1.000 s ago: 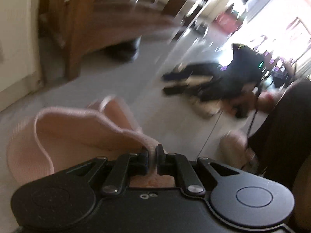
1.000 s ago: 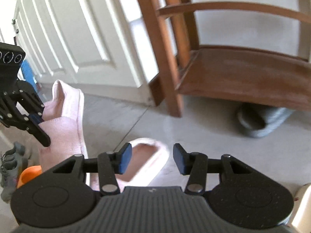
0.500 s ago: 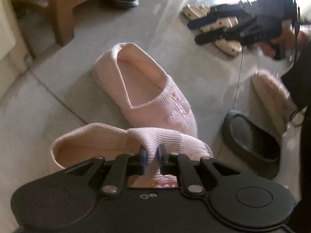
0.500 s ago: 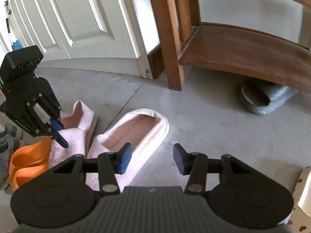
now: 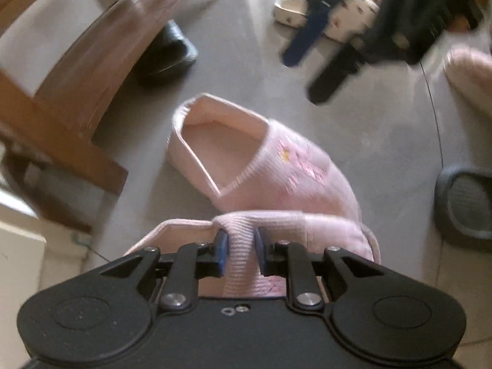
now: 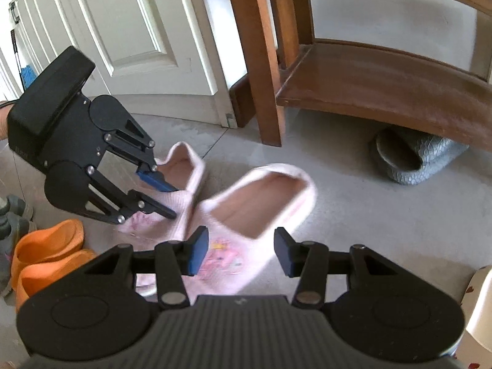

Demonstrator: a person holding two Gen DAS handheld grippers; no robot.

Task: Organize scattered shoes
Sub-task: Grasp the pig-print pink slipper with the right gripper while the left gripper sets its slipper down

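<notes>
Two pink knit slippers lie side by side on the grey floor. My left gripper (image 5: 241,253) has its fingers slightly apart around the top edge of the nearer pink slipper (image 5: 295,230), which rests on the floor; the same gripper (image 6: 167,198) and slipper (image 6: 181,184) show in the right wrist view. The second pink slipper (image 5: 261,156) lies just beyond it, also seen in the right wrist view (image 6: 261,203). My right gripper (image 6: 241,250) is open and empty, hovering above the second slipper's toe.
A wooden bench (image 6: 384,86) stands ahead with a grey slipper (image 6: 412,160) under it. Orange slippers (image 6: 49,252) and grey shoes (image 6: 12,215) lie at left. A dark slipper (image 5: 464,203), cream sandals (image 5: 338,9) and white door (image 6: 138,30) surround.
The left gripper lowered its pink slipper to the floor beside the other one and its fingers have parted slightly. The right gripper moved closer above the second slipper.
</notes>
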